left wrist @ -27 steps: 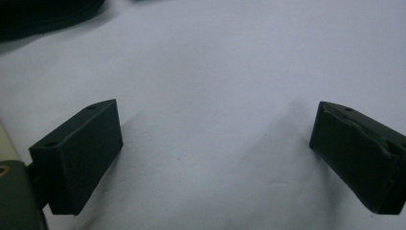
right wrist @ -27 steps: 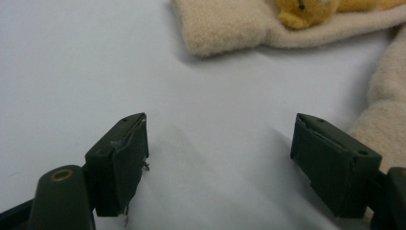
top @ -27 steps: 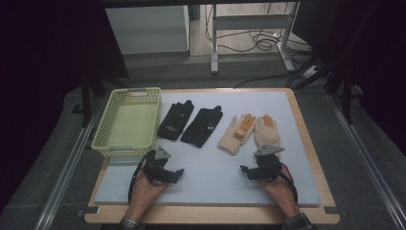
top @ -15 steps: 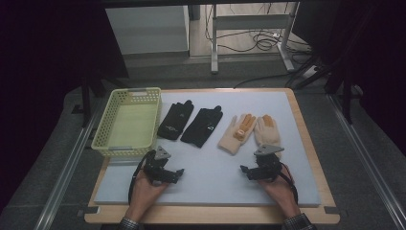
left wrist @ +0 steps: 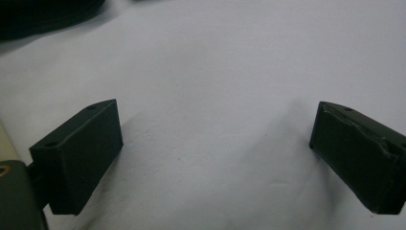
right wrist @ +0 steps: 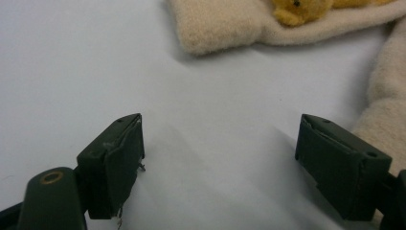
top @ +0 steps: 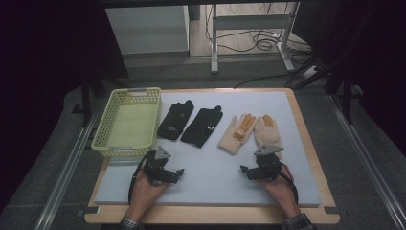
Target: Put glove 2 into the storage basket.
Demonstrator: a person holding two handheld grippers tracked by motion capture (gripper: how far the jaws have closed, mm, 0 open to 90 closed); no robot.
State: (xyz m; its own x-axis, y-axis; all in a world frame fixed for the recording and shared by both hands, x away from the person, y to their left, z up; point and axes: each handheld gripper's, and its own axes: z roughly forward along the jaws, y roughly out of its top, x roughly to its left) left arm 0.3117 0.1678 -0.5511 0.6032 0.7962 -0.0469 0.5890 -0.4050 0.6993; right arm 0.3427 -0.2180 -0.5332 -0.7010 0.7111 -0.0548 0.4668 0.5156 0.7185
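Resting near the desk's front edge, the left tool (top: 178,171) and the right tool (top: 244,169) both sit released, jaws spread wide with only bare desk (top: 210,187) between them, each held by a hand coming in from the front. In the right gripper view, the cuff of a cream glove (right wrist: 225,26) lies just ahead of the jaws, and a second cream glove (right wrist: 383,115) lies just beside the right-hand jaw. From above, these two lie side by side toward the desk's right side, the nearer-centre cream glove (top: 237,133) bearing orange fingertips and its partner (top: 267,132) just beside it, perhaps overlapping at the edge. Left of them, around the middle, two black gloves (top: 189,123) lie close together, and a yellow-green basket (top: 111,123) stands empty at the desk's left edge. Judging by the layout, the gloves are probably bound for the basket, and nothing has been picked up yet. The likeliest slip is the right tool pinching both cream gloves at once, since they lie so close; a shallow bite on soft knit could also let a glove slide out on the long carry across the desk, or drape over the basket's rim instead of dropping in.
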